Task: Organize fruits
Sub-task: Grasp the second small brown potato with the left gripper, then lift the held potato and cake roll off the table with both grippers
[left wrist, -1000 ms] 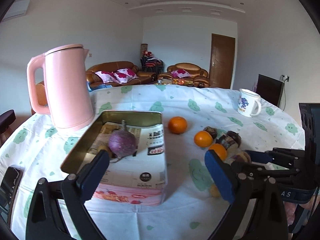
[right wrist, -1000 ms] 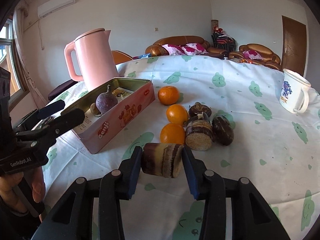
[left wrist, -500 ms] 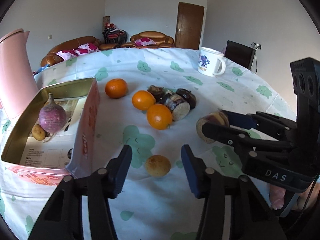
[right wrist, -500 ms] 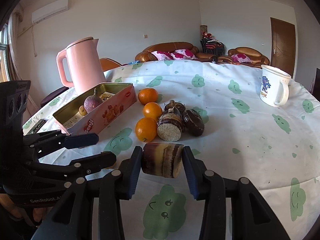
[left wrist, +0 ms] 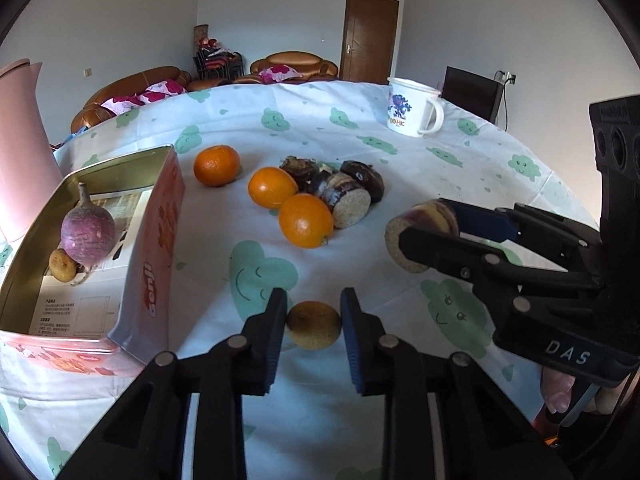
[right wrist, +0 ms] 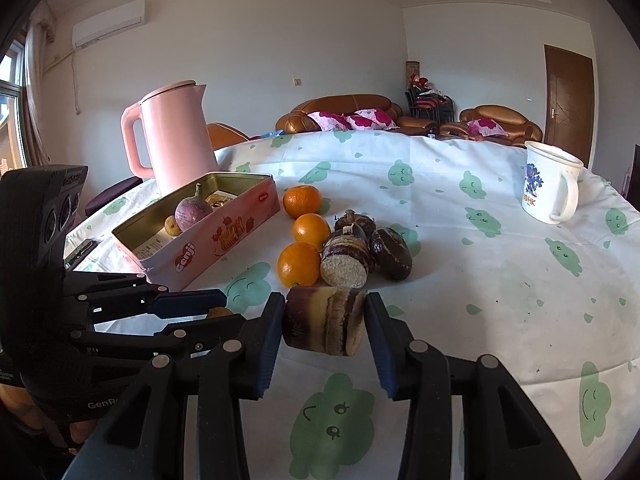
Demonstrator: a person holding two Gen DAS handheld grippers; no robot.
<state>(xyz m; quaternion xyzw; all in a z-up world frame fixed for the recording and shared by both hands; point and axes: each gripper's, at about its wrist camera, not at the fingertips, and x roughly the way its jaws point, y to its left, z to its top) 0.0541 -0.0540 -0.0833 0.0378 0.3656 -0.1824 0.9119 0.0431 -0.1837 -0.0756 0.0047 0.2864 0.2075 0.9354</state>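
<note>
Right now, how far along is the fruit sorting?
Done: a purple fruit and a small brown one lie in the tin. In hand: right gripper holds a cane piece; left gripper closes around a brown fruit. Left: three oranges and dark pieces.

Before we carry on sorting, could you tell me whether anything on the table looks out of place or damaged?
Nothing looks spilled or broken. The oddity is the mix: among the oranges lie dark cut stalk pieces with raw cut ends, and the tin holds a purple root, which hardly looks like fruit. The mug and kettle stand upright.
</note>
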